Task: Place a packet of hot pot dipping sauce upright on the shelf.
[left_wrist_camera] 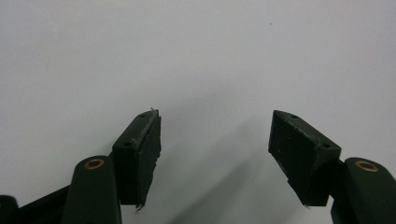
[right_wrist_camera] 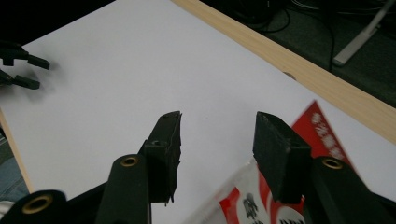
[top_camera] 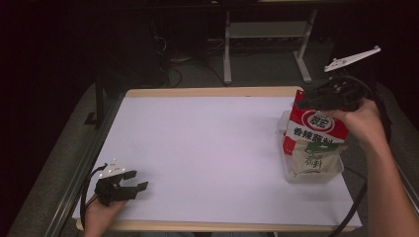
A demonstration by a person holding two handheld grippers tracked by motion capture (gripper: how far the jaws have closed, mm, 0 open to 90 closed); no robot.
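A red and white snack bag (top_camera: 314, 138) stands upright in a clear plastic tub (top_camera: 316, 177) at the right side of the white table (top_camera: 207, 148). My right gripper (top_camera: 310, 101) hovers at the bag's top edge with its jaws apart. In the right gripper view, that gripper (right_wrist_camera: 217, 135) has nothing between its pads, and the bag's red top (right_wrist_camera: 322, 140) lies just below and right of them. My left gripper (top_camera: 138, 180) rests near the front left corner, open and empty, and in the left gripper view (left_wrist_camera: 215, 135) it faces bare white tabletop.
The table has a wooden rim (top_camera: 207, 92) at the back and front. Beyond the far edge the floor is dark, with cables and a white desk frame (top_camera: 227, 49). The left gripper (right_wrist_camera: 18, 70) shows far off in the right gripper view.
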